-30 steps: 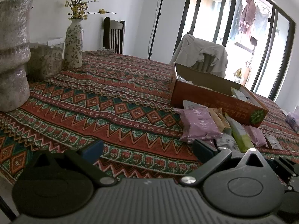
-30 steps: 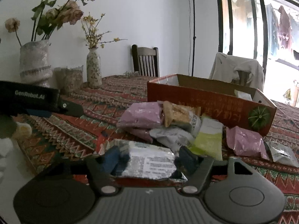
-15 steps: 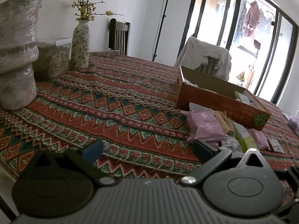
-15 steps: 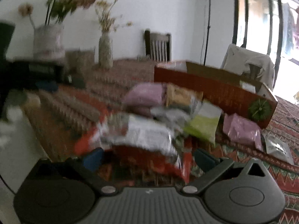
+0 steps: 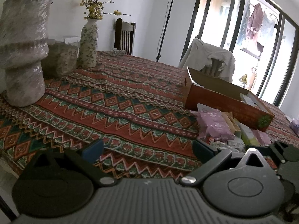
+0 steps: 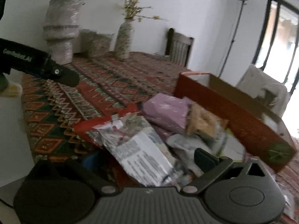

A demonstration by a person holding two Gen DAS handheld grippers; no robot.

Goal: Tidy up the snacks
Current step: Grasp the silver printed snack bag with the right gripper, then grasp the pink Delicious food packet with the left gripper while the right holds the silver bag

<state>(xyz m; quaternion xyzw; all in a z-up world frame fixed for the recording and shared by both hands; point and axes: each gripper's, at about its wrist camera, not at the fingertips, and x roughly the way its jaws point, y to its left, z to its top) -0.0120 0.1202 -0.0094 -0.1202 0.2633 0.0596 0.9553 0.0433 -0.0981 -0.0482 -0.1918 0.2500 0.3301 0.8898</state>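
Note:
A pile of snack packets lies on the patterned tablecloth in front of an open red cardboard box point(image 6: 233, 110); the box also shows in the left wrist view point(image 5: 228, 104). A purple packet point(image 6: 166, 110) and a tan packet point(image 6: 203, 123) top the pile. My right gripper point(image 6: 145, 160) is wide open around a silver and red packet point(image 6: 134, 145), which lies tilted between the fingers. My left gripper point(image 5: 149, 149) is open and empty over bare tablecloth, left of the purple packet point(image 5: 214, 123).
A large grey vase point(image 5: 22, 52), a grey pot point(image 5: 59, 57) and a slim flowered vase point(image 5: 88, 43) stand at the table's left. Chairs point(image 5: 124, 35) stand behind the table. The left gripper's body point(image 6: 37, 63) reaches in at the right view's left.
The right gripper's jaws opened wider, and the silver and red packet now sits tilted between them. The right view swung left and blurred. The left gripper drifted back and slightly left.

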